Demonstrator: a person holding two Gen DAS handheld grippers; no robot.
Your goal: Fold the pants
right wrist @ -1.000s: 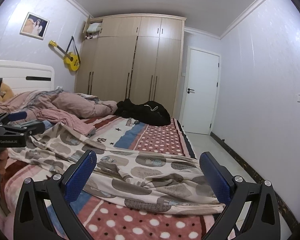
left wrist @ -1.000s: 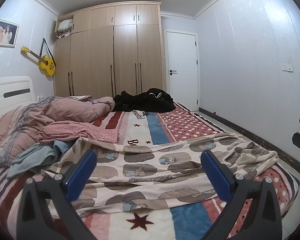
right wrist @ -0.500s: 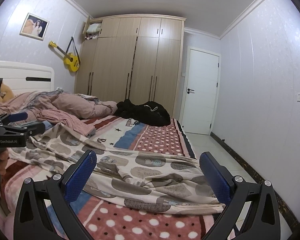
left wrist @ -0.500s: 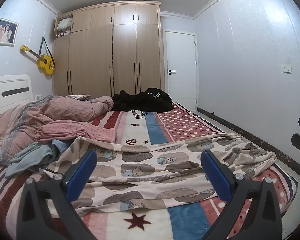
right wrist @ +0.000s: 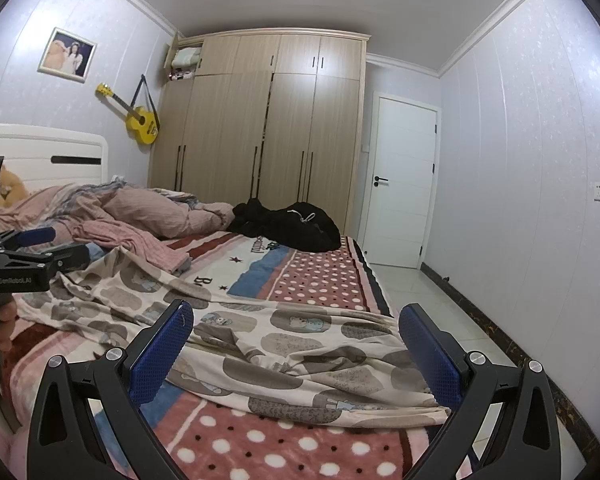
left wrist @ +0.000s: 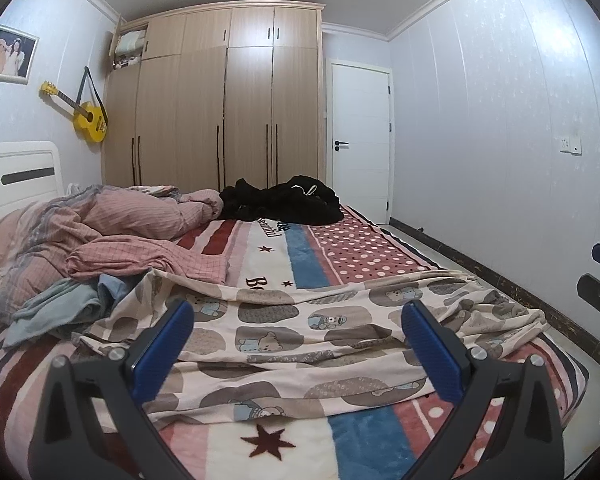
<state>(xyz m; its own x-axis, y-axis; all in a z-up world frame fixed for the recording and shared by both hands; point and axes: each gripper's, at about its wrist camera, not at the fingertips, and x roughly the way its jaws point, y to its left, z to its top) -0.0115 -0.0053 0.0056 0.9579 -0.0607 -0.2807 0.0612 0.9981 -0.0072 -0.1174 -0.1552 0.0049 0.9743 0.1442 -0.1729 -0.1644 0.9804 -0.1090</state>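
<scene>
The cream cotton pants printed with grey-brown ovals and little bears lie spread across the bed with the striped, star-and-dot fleece blanket, close to its near edge and running almost from one side edge to the other; the cloth is loosely flattened but wrinkled, most of all toward the bed's right edge, where one end is bunched; which end is the waistband I cannot tell.

The left hand-held gripper hovers over the middle of the pants with its blue-padded fingers spread wide and empty; the right hand-held gripper hangs likewise above the rumpled end near the right edge, wide apart and holding nothing; neither touches the fabric.

By my reading the folding has not yet begun; this is the approach before a first grasp. The next move calls for each hand-held gripper to drop to a hem or corner, close on a single clean layer rather than a bunch, and draw the cloth taut; the creases at the right end should be smoothed first, or the fold will set crooked; the heap of pink checked bedding and the pale blue garment at the left edge lie just beside the pants and could be caught up with them.
</scene>
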